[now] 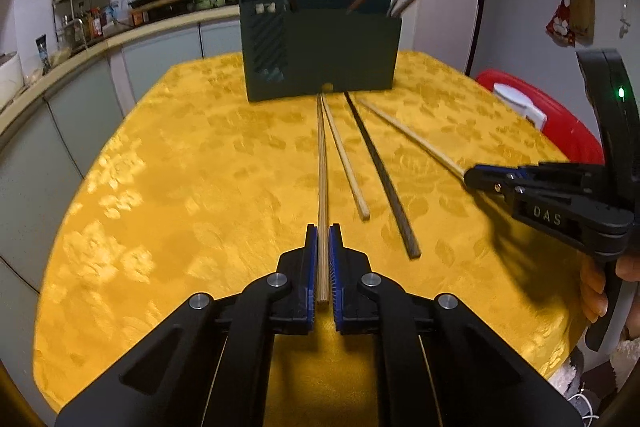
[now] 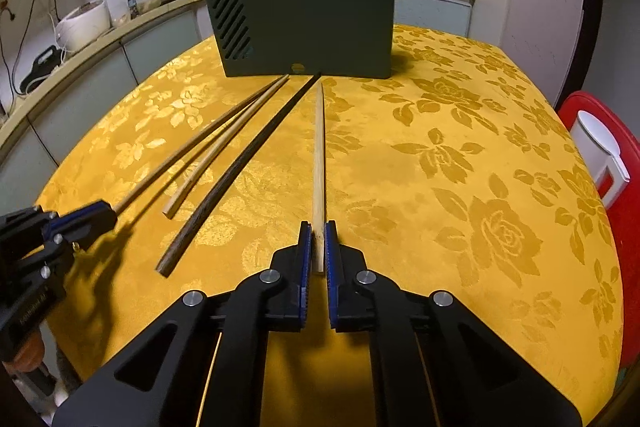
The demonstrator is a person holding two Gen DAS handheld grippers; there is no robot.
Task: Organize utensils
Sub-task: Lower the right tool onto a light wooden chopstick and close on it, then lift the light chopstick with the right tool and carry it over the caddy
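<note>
A dark green utensil holder [image 1: 320,55] [image 2: 308,27] stands at the far side of the yellow table and holds several chopsticks. Several more chopsticks lie in front of it. My left gripper [image 1: 323,227] is shut on a light wooden chopstick [image 1: 322,167], which also shows at the left of the right wrist view [image 2: 180,151]. My right gripper [image 2: 319,225] is shut on another light chopstick [image 2: 319,147], seen at the right of the left wrist view [image 1: 408,135]. A pale chopstick [image 1: 346,159] [image 2: 228,147] and a dark chopstick [image 1: 380,171] [image 2: 244,159] lie between them.
The table carries a yellow flowered cloth [image 1: 180,167] [image 2: 460,167]. A red stool with a white container [image 1: 532,111] [image 2: 604,155] stands at the table's right edge. A kitchen counter [image 1: 60,67] curves along the left.
</note>
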